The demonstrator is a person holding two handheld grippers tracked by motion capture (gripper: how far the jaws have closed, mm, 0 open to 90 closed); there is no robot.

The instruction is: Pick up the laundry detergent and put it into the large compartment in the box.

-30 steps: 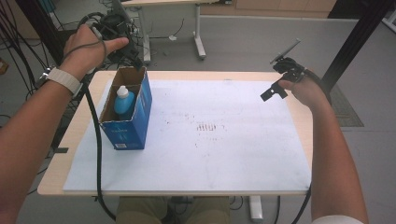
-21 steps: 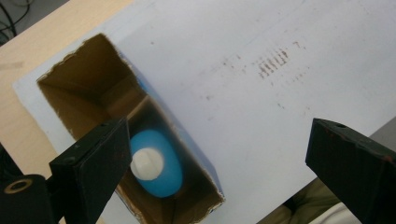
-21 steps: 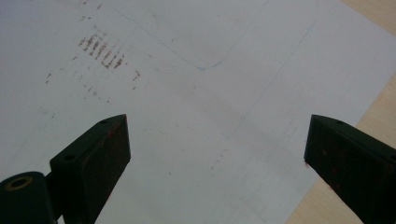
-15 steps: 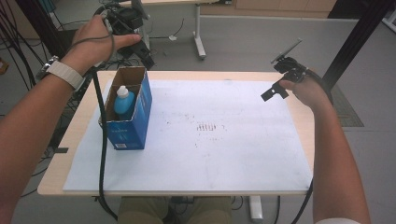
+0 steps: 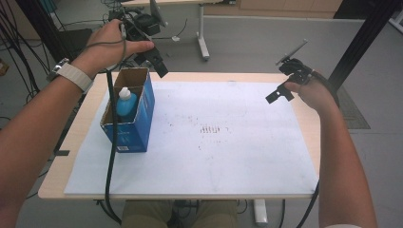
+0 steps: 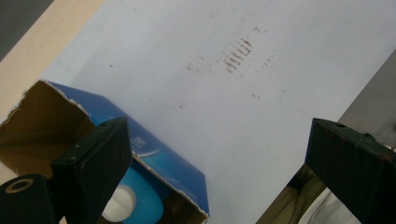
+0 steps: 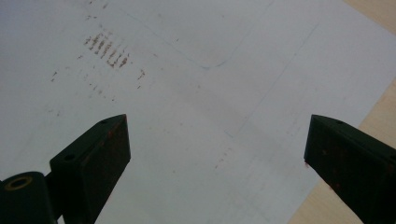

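Left gripper (image 5: 159, 66) held up above the far left corner of the table (image 5: 71, 142), just past the back edge of the box (image 5: 128, 111). Jaws wide apart, nothing between them. In the left gripper view the open top of the box sits under the left jaw, a bottle (image 6: 135, 198) showing inside.

The box is blue cardboard, open at the top with a torn rim, standing on the left part of the white sheet (image 5: 228, 142) that covers most of the table. The bottle (image 5: 126, 102) stands upright inside, blue body, white cap. Gripper is not touching box or bottle.

Right gripper (image 5: 280, 92) hangs over the far right side of the sheet, well apart from the box. Jaws wide too, holding nothing; the right gripper view looks down on bare sheet and a strip of wood table edge (image 7: 369, 121).

A patch of small brown marks (image 5: 209, 129) sits near the middle of the sheet, between the two grippers. A watch (image 5: 71, 76) on the left wrist. A cable (image 5: 111, 142) trails down from the left gripper past the box.
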